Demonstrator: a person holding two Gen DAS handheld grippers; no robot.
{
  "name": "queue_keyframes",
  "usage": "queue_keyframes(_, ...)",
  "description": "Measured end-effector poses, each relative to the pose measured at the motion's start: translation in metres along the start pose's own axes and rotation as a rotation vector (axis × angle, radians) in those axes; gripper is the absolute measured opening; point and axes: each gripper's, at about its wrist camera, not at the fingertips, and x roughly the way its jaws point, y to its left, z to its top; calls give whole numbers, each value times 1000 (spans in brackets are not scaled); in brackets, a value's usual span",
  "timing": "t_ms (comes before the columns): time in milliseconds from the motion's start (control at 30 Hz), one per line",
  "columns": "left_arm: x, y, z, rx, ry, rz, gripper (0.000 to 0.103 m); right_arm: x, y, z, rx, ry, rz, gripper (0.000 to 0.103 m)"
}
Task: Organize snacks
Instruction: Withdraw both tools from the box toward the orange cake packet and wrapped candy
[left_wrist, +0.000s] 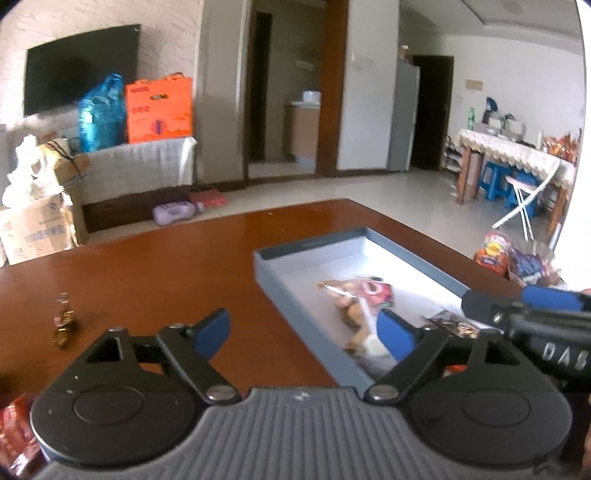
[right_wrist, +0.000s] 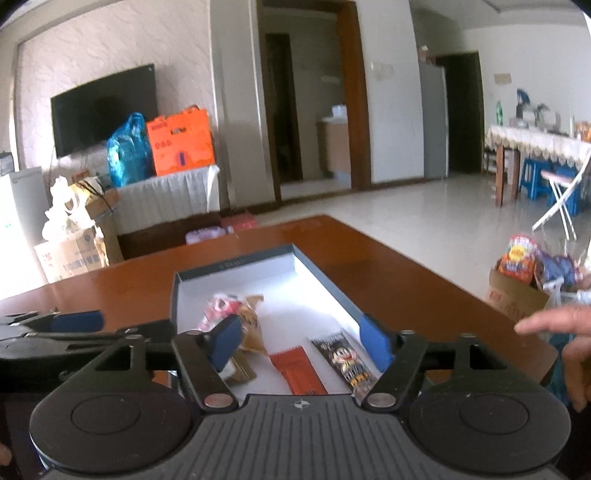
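Note:
A grey-blue box (left_wrist: 280, 295) with a white inside lies on the brown table (left_wrist: 166, 266). It holds a pink and tan packet (left_wrist: 354, 295) and a black packet (left_wrist: 454, 325). My left gripper (left_wrist: 303, 334) is open and empty, straddling the box's near left rim. From the right, a blue finger (left_wrist: 550, 297) of my right gripper reaches over the box. In the right wrist view, my right gripper (right_wrist: 301, 341) stands open over the box (right_wrist: 325, 280), holding nothing. Below it lie an orange-red packet (right_wrist: 299, 369), a black cartoon packet (right_wrist: 347, 363) and the pink and tan packets (right_wrist: 236, 314).
A small gold-wrapped sweet (left_wrist: 64, 328) lies on the table to the left, and a red packet (left_wrist: 14, 435) sits at the near left corner. A carton of snack bags (right_wrist: 524, 273) stands off the table's right side. A person's hand (right_wrist: 554, 325) hovers there.

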Motion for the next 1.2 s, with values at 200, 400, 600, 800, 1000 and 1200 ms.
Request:
queue_keyframes(200, -37, 29, -7, -8, -17, 46, 93, -12, 16, 3, -44, -45, 62, 84)
queue_keyframes(400, -79, 60, -15, -34, -37, 140, 97, -28, 42, 7, -93, -96, 143, 90)
queue_keyframes(600, -129, 99, -29, -25, -44, 244, 101, -36, 90, 3, -183, -79, 248, 98)
queue_keyframes(800, -161, 149, -57, -45, -15, 361, 102, -31, 147, -8, -258, -24, 337, 98)
queue_keyframes(1000, -161, 188, -84, -75, 41, 396, 102, -17, 195, -21, -325, 51, 362, 98)
queue_keyframes(1200, -140, 206, -94, -105, 80, 369, 102, 6, 212, -28, -330, 116, 345, 98)
